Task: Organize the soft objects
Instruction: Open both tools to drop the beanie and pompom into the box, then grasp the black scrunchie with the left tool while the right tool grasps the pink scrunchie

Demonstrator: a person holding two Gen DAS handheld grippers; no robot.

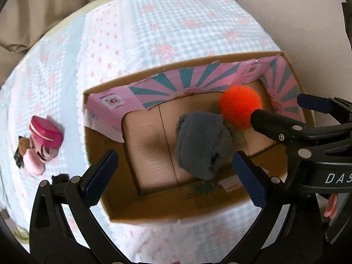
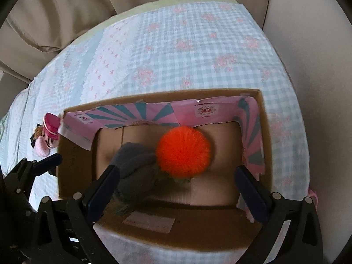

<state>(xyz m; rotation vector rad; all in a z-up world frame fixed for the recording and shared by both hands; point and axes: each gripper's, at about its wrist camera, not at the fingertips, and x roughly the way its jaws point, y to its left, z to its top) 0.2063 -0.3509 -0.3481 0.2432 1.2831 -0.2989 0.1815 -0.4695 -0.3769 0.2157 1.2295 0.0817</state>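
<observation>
Both the left claw (image 1: 173, 171) and right claw (image 2: 176, 187) stood wide apart, empty, above the cardboard box (image 2: 72, 154) holding a grey plush (image 1: 198, 145) and orange pompom (image 2: 183, 150).

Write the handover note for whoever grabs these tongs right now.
Left tongs: open, empty, above the cardboard box.
Right tongs: open, empty, over the same box.
In or dropping into the box: the grey plush and the orange pom-pom; both look blurred, so they may not have settled. Something green lies under them, too hidden to name.
Left to do: the small pile on the checked cloth left of the box, a pink case and pink soft bits.
</observation>
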